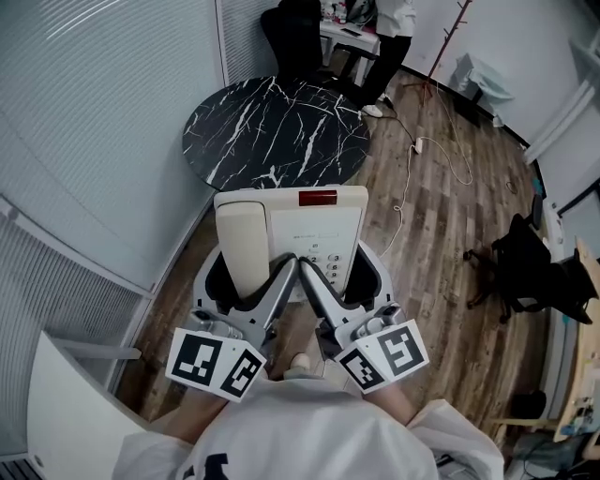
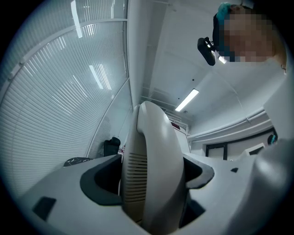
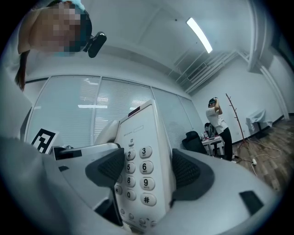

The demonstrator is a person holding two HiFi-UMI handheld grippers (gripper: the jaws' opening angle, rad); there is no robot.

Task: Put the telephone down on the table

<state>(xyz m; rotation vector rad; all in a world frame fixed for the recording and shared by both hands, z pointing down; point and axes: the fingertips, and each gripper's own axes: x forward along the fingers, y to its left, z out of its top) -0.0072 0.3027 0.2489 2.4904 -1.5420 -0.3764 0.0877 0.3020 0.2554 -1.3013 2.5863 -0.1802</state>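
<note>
A cream desk telephone (image 1: 314,225) with a red strip at its top edge is held in the air between both grippers, over the wooden floor. My left gripper (image 1: 248,281) is shut on its handset side; the handset (image 2: 151,174) fills the gap between the dark pads (image 2: 98,181). My right gripper (image 1: 342,279) is shut on the keypad side, with the number keys (image 3: 140,170) between its pads (image 3: 188,170). A round black marble table (image 1: 272,131) stands just beyond the telephone, lower than it.
A glass wall with blinds (image 1: 94,141) runs along the left. At the back a person (image 1: 389,37) stands by a desk, near a coat stand (image 1: 450,28). A white cable (image 1: 441,150) lies on the floor, and a black chair (image 1: 525,267) stands at the right.
</note>
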